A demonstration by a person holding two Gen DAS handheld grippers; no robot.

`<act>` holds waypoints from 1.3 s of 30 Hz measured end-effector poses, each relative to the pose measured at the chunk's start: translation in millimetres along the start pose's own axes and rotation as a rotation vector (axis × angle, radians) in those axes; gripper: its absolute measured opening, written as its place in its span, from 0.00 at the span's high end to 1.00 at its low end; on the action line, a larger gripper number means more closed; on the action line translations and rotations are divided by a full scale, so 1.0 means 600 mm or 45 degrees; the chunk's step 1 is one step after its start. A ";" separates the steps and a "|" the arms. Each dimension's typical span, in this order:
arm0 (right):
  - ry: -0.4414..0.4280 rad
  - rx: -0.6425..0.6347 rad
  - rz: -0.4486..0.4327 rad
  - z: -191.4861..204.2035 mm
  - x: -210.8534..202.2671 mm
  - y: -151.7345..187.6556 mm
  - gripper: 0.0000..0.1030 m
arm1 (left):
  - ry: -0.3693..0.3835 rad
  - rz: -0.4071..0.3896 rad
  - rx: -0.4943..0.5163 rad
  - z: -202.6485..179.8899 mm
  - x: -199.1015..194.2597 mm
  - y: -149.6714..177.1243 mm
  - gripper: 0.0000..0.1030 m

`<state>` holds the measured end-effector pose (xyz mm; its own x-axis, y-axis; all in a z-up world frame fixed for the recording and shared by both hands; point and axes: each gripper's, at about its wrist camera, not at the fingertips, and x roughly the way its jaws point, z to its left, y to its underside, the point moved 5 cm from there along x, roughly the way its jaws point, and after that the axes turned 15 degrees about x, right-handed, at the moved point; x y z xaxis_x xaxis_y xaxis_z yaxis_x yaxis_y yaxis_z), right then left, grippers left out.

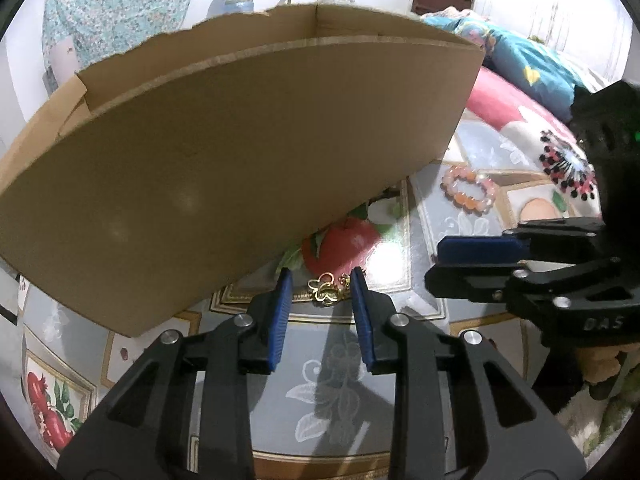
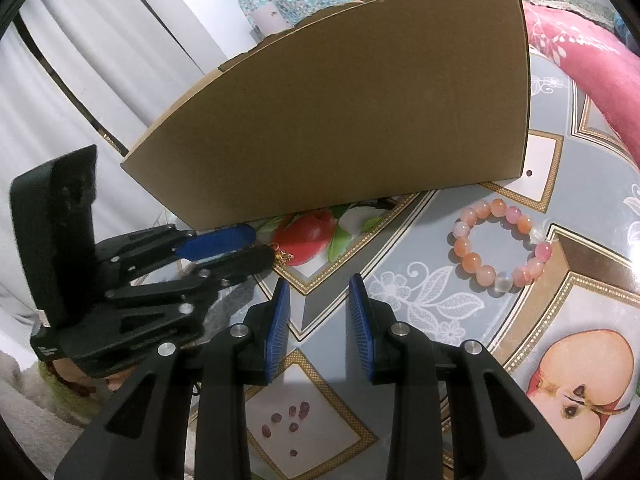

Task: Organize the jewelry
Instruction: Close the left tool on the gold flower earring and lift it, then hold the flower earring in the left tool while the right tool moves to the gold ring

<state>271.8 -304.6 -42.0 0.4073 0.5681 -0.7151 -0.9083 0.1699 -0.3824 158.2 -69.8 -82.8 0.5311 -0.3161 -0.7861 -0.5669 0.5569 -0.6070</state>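
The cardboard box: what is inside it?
Only the bare inner walls near the rim of the cardboard box show. Its near wall covers the bottom, so any jewelry inside cannot be seen.

A beaded bracelet (image 2: 502, 244) lies on the patterned tablecloth (image 2: 432, 304), right of a cardboard box (image 2: 340, 112).

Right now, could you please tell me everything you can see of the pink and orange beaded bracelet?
The pink and orange beaded bracelet is a closed ring of round, glossy beads, stone or glass by the look, mostly orange and pink with a couple of clear, frosted ones. It lies flat on the fruit-patterned tablecloth, to the right of the brown cardboard box and clear of it. Nothing but the cloth touches it, and neither gripper reaches it.
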 end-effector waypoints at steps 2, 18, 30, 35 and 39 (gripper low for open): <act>-0.002 0.001 0.000 -0.001 -0.001 0.000 0.70 | -0.017 0.000 0.028 -0.006 0.002 -0.002 0.74; -0.016 0.000 -0.005 -0.012 -0.007 0.003 0.70 | -0.037 -0.034 0.011 -0.003 -0.023 0.011 0.88; 0.010 -0.010 -0.007 -0.002 -0.004 0.004 0.70 | -0.012 -0.132 -0.089 0.020 -0.090 0.061 0.88; 0.040 -0.025 0.002 0.006 -0.001 0.005 0.70 | -0.122 -0.097 0.030 0.005 -0.088 0.070 0.88; 0.082 -0.035 0.010 0.010 0.000 0.002 0.70 | -0.142 -0.093 0.072 -0.004 -0.084 0.078 0.88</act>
<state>269.8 -299.5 -39.0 0.4066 0.5163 -0.7537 -0.9087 0.1430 -0.3923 103.0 -29.7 -71.8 0.6380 -0.2720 -0.7204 -0.4893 0.5791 -0.6521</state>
